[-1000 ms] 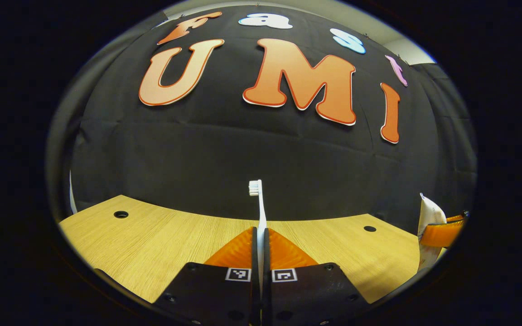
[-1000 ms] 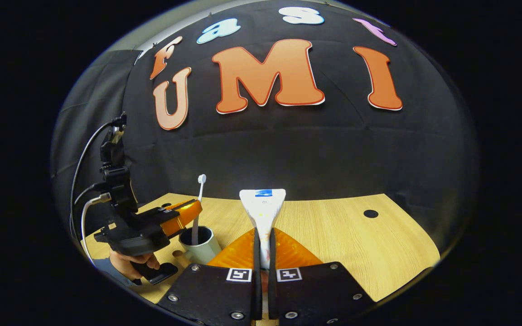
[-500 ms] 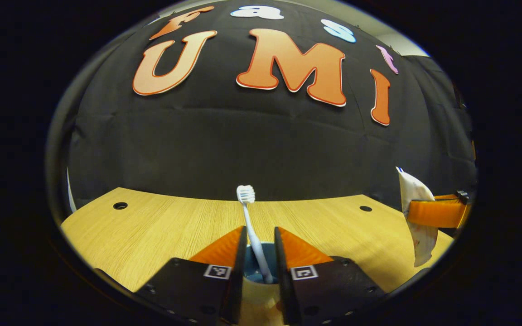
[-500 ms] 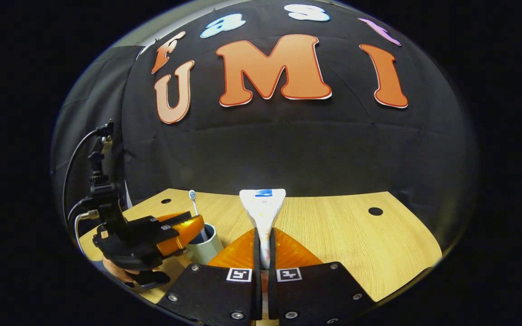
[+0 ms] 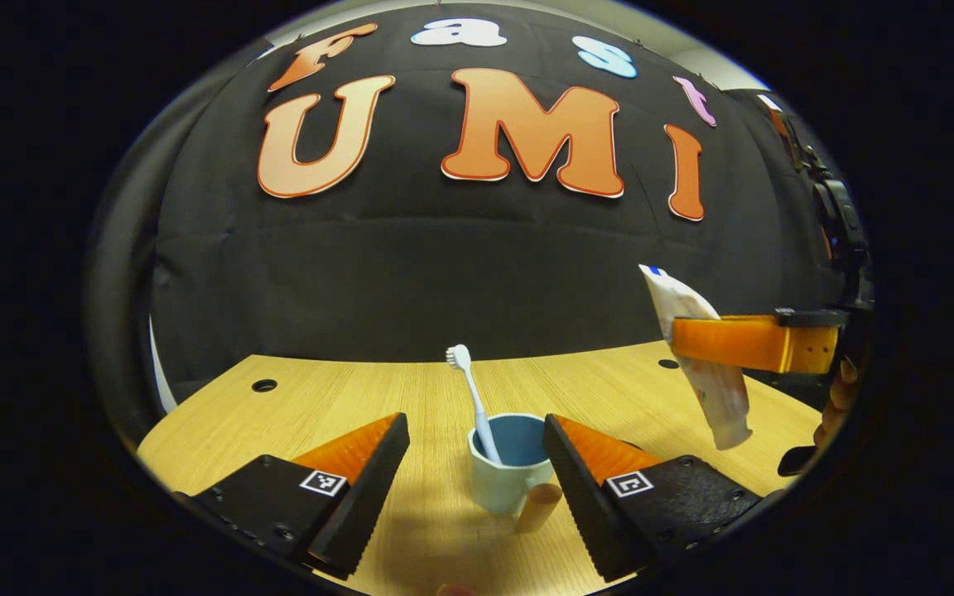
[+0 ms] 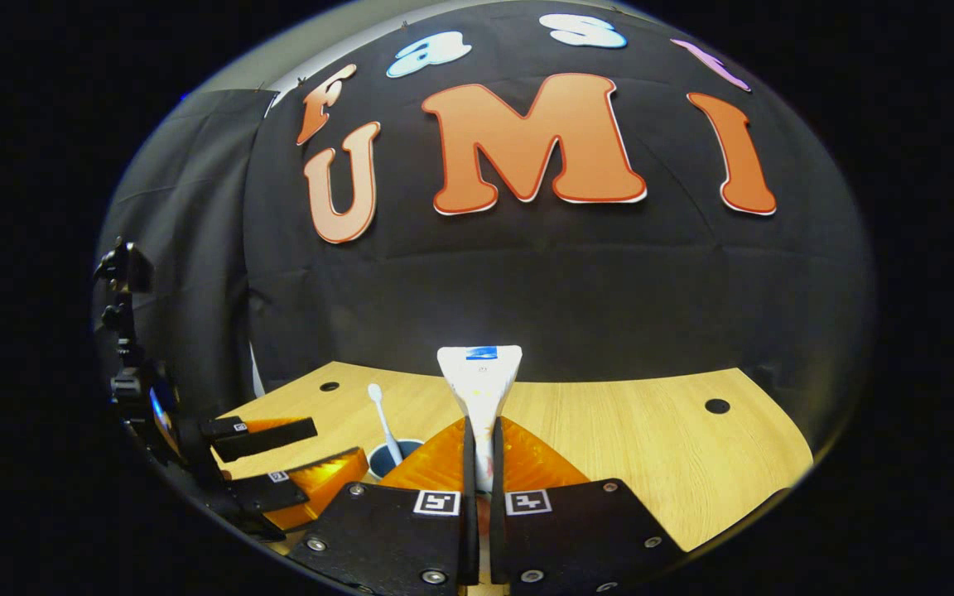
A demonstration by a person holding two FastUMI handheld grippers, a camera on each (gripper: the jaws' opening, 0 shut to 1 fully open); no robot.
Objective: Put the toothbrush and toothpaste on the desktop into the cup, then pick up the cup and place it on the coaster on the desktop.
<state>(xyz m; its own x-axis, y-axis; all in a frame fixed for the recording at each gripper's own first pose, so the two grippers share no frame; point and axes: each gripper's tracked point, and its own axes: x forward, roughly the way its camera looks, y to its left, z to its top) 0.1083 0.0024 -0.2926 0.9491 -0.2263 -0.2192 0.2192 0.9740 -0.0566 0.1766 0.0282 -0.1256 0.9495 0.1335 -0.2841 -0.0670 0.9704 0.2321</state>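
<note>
Left gripper view: left gripper (image 5: 473, 463) now spread wide, toothbrush (image 5: 472, 403) released, leaning in cup (image 5: 507, 473) at lower centre on bench (image 5: 344, 397). Right gripper (image 6: 481, 463) clamps toothpaste (image 6: 479, 389), held above bench; toothpaste drop judged next.

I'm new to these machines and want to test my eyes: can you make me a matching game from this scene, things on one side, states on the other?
Things:
1. toothbrush
2. toothpaste
3. left tongs
4. cup

States:
A. open, holding nothing
B. standing on the desktop
C. leaning inside the cup
D. clamped in the right tongs

Pairs: 1-C, 2-D, 3-A, 4-B
</note>
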